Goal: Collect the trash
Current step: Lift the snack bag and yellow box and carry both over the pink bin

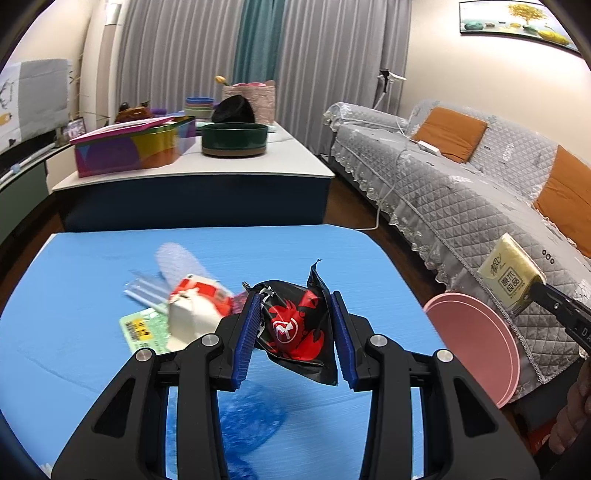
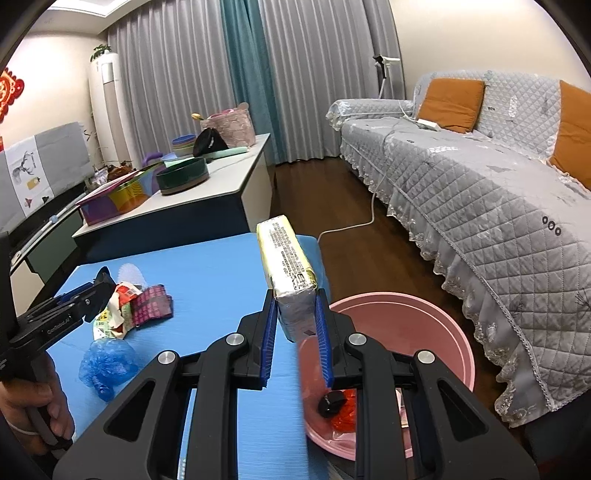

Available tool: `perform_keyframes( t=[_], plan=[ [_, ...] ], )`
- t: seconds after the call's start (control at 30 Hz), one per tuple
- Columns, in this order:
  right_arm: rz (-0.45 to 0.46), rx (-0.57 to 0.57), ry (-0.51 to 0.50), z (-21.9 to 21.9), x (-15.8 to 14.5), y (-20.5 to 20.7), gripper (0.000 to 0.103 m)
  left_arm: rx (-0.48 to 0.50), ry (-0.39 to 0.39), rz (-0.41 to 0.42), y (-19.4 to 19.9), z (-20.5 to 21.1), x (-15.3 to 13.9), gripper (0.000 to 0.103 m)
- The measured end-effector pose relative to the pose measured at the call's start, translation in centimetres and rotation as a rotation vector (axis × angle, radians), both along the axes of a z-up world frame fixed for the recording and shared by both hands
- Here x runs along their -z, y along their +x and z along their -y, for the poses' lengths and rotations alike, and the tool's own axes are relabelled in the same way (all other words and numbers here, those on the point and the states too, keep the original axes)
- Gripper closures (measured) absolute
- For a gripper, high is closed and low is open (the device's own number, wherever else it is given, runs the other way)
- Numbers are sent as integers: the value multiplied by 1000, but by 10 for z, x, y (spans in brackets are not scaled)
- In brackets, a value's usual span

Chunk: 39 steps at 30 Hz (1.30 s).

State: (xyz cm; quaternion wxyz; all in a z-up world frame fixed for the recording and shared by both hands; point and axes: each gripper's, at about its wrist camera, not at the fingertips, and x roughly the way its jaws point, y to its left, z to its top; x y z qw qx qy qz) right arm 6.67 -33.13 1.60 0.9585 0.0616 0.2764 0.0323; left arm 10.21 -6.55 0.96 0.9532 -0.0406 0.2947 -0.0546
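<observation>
Black-red wrapper (image 1: 295, 328), pink basin (image 2: 436, 317)

A quilted grey sofa (image 2: 480, 184) with orange cushions (image 2: 452, 103) faces a cluttered white table (image 2: 221, 184).

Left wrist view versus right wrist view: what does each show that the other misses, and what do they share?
Only the left wrist view shows the black-and-red wrapper clamped in the left gripper, and the wall painting. Only the right wrist view shows inside the pink basin, where red and black trash already lies, plus the blue plastic wad. Both show the yellow tissue pack held by the right gripper, the trash pile, the blue table and the sofa.
</observation>
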Motion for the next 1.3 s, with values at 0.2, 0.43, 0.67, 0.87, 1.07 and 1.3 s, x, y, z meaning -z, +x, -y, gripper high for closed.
perform_keyframes(
  t=[0.2,0.43,0.67,0.87,1.07,1.3],
  plan=[
    [-3,23,8,13,3,2,82,30,14,3,3,16,2,65],
    [-4,35,17,25,4,4,82,50,26,-3,2,29,2,65],
    [-9,58,55,39,3,4,82,83,34,-17,2,49,0,65],
    [-4,71,75,46,1,4,82,112,23,-20,5,66,-6,65],
    [6,100,98,58,-4,2,82,147,30,-22,7,88,-12,65],
    [14,141,110,74,-7,0,82,182,31,-30,13,111,-15,65]
  ],
)
